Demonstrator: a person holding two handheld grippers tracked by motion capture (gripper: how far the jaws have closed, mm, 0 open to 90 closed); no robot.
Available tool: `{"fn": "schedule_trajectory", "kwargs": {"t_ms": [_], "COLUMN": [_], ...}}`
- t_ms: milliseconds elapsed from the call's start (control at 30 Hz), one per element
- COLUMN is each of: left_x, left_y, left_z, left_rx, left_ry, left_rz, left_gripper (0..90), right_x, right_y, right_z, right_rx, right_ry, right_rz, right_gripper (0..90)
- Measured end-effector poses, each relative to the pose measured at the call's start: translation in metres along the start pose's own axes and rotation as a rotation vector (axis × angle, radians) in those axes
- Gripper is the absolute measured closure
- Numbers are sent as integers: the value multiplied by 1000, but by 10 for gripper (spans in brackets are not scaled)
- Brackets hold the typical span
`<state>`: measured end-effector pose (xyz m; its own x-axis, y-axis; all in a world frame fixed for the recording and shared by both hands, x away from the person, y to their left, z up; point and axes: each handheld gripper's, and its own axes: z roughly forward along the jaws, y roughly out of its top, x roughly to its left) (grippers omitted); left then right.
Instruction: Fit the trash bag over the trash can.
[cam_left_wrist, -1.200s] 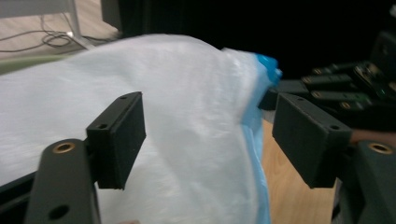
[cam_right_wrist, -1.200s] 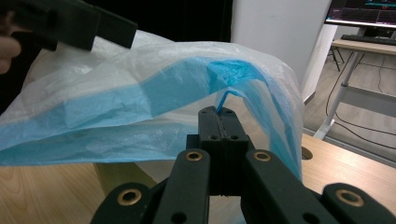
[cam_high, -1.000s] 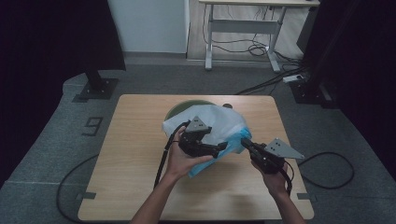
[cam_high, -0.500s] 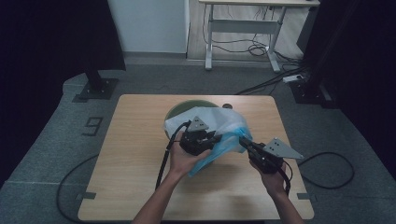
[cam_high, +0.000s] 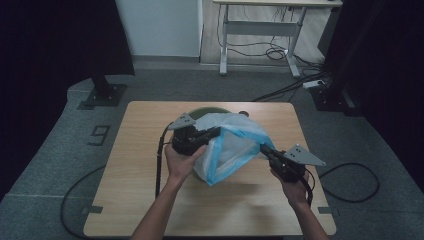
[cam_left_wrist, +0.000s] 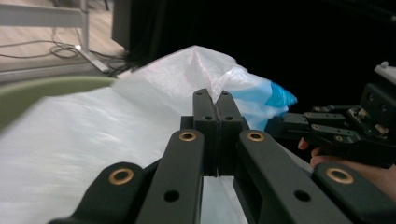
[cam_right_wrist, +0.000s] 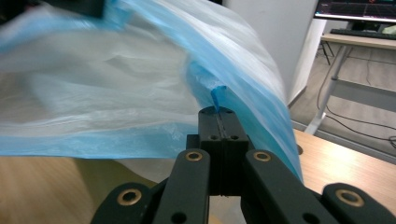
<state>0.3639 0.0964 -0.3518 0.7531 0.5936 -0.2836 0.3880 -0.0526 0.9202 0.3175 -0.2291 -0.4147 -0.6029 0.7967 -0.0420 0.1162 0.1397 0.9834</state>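
Left gripper (cam_left_wrist: 215, 100) fingers (cam_left_wrist: 203, 112) just pressed together, now pinching a bit of the plastic bag (cam_high: 231, 145) at its white top edge, seen in the left gripper view. Right gripper (cam_right_wrist: 219, 114) fingers (cam_right_wrist: 232, 126) squeezed tight on a small blue tip of the same bag, right at its blue rim, seen in the right gripper view. Bag held between the two grippers and stretched wide open, white and see-through with a blue band along its edge. In the high view, left gripper (cam_high: 216, 132) at the bag's left side, right gripper (cam_high: 262, 149) at the bag's right side. Bag up off the worktop (cam_high: 140, 200), above its middle, with the bottom corner hanging down close to the wood. Green round bowl (cam_high: 200, 112) just behind the bag, partly hidden by it. One hand (cam_high: 181, 161) under the left gripper, near the bag's left side. Other hand (cam_high: 296, 190) below the right gripper, a bit away from the bag. Black cable (cam_high: 159, 160) running down from the left gripper, left of the bag.
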Motion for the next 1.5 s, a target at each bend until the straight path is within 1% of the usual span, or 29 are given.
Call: {"fn": "schedule_trajectory", "kwargs": {"t_ms": [67, 133, 167, 200, 300, 400, 500, 667, 800, 933, 1000, 1100, 1167, 1233, 1300, 1400, 1467, 1500], "left_x": [10, 22, 27, 32, 48, 56, 60, 63, 65, 65, 64, 63, 63, 63, 65, 66, 65, 64], "left_y": [3, 7, 9, 11, 15, 15, 14, 13, 13, 12, 9, 2, -5, -13, -20, -30, -34, -36], "left_z": [-8, -17, -21, -25, -36, -45, -52, -58, -60, -64, -66, -72, -74, -77, -80, -85, -90, -92], "left_rx": [-28, -62, -72, -80, -113, -130, -141, -142, -125, -104, -88, -61, -35, -17, -1, 11, 4, 3], "left_ry": [0, -17, -15, -2, 9, 23, 35, 44, 52, 58, 62, 47, 43, 44, 42, 37, 29, 25], "left_rz": [-24, -38, -41, -46, -85, -98, -100, -101, -97, -81, -66, -53, -50, -53, -54, -55, -59, -52], "left_gripper": [896, 896, 896, 896, 896, 896, 896, 896, 896, 896, 896, 896, 896, 895, 895, 896, 895, 895], "right_x": [-3, -4, -4, -5, -6, -7, -10, -18, -24, -29, -28, -25, -24, -21, -17, -10, -4, 0], "right_y": [2, 6, 8, 10, 18, 27, 33, 39, 43, 44, 42, 35, 29, 23, 16, 6, -2, -6], "right_z": [5, 10, 13, 16, 25, 33, 39, 42, 45, 45, 42, 34, 29, 25, 20, 14, 8, 6], "right_rx": [7, 17, 21, 25, 33, 42, 52, 43, 38, 28, 30, 26, 27, 28, 35, 35, 37, 39], "right_ry": [-2, -3, -3, -6, -14, -31, -56, -93, -125, -140, -135, -119, -101, -72, -52, -12, 10, 23], "right_rz": [4, 2, -1, -4, -17, -33, -40, -26, -20, -13, -16, -26, -12, 8, 4, 26, 31, 32], "right_gripper": [886, 886, 887, 886, 887, 886, 886, 886, 886, 886, 886, 886, 886, 886, 886, 886, 886, 886]}}
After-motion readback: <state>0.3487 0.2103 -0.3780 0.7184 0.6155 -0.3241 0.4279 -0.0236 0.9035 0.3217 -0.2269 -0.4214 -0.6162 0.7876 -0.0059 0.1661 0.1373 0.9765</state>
